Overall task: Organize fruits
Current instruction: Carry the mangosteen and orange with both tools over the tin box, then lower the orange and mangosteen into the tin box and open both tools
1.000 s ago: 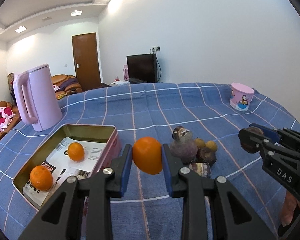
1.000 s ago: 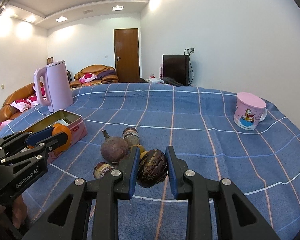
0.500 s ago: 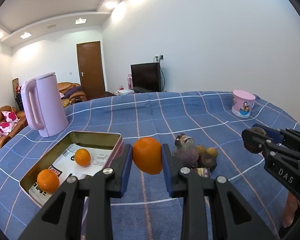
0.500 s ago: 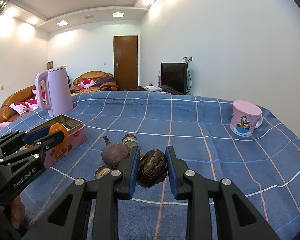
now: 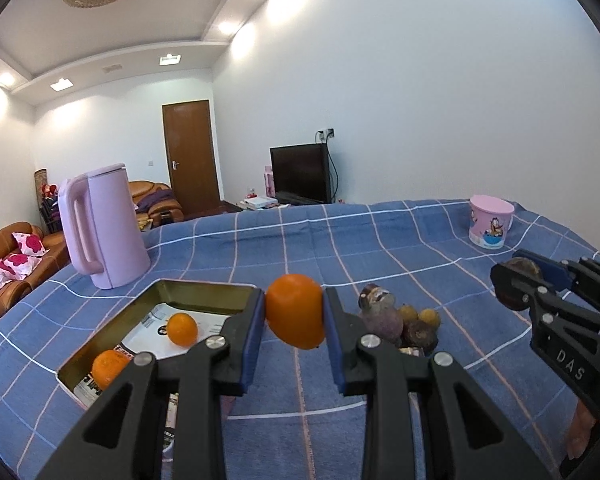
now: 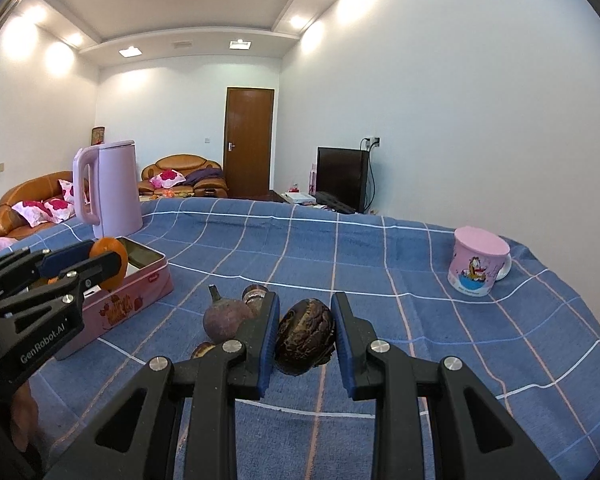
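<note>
My left gripper [image 5: 294,312] is shut on an orange [image 5: 295,310], held above the blue checked cloth just right of a pink tin [image 5: 204,290]. Two oranges [image 5: 182,329] lie in that tin on printed paper. My right gripper [image 6: 305,336] is shut on a dark wrinkled fruit [image 6: 305,336], lifted over the cloth. Behind it a pile of dark and purple fruits [image 6: 224,322] rests on the cloth; the same pile of fruits [image 5: 396,320] shows in the left wrist view with small yellow ones. Each gripper appears at the edge of the other's view.
A lilac kettle [image 5: 104,226] stands behind the tin [image 6: 132,300] at the left. A pink cartoon mug [image 6: 478,266] sits at the far right of the table. Sofas, a door and a television lie beyond the table's far edge.
Both views have tilted upward, showing more ceiling; the table contents sit lower in the frames. The orange and the dark fruit stay clamped in the same grips.
</note>
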The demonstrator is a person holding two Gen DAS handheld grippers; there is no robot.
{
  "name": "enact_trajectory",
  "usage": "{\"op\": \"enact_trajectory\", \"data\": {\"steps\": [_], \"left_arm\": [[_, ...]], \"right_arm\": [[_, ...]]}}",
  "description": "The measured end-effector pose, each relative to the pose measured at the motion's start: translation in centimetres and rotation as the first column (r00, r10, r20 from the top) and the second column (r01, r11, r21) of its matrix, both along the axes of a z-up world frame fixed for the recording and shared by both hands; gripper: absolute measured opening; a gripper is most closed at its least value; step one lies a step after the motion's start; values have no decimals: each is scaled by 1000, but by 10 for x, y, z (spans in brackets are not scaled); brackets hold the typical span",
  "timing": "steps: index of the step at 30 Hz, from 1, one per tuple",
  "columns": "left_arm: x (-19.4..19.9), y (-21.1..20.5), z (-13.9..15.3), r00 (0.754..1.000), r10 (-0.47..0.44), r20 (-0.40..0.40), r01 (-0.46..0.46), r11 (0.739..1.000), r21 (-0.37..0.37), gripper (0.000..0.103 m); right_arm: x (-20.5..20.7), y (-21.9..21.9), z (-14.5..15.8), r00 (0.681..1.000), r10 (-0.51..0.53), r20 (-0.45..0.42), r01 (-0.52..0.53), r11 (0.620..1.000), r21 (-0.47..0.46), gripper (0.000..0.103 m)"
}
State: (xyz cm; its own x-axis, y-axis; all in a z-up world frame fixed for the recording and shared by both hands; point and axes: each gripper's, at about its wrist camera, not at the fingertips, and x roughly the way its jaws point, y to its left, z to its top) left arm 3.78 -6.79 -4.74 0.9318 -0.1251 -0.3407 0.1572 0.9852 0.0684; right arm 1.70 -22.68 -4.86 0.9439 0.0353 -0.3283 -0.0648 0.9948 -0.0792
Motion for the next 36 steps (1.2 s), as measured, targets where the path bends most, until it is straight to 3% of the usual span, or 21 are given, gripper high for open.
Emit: {"op": "enact_trajectory", "data": {"steps": [13,25,36], "left_arm": [[8,22,7,998,59,-13,-59,998,-26,30],[28,74,8,981,183,-69,-186,981,-48,30],[40,104,-2,964,236,-126,-244,969,-50,30]], "right_arm": [[7,15,2,999,39,-19,-39,999,-14,28],[35,69,12,985,164,-45,-166,985,-37,28],[59,123,10,957,275,-87,-279,960,-39,28]]}}
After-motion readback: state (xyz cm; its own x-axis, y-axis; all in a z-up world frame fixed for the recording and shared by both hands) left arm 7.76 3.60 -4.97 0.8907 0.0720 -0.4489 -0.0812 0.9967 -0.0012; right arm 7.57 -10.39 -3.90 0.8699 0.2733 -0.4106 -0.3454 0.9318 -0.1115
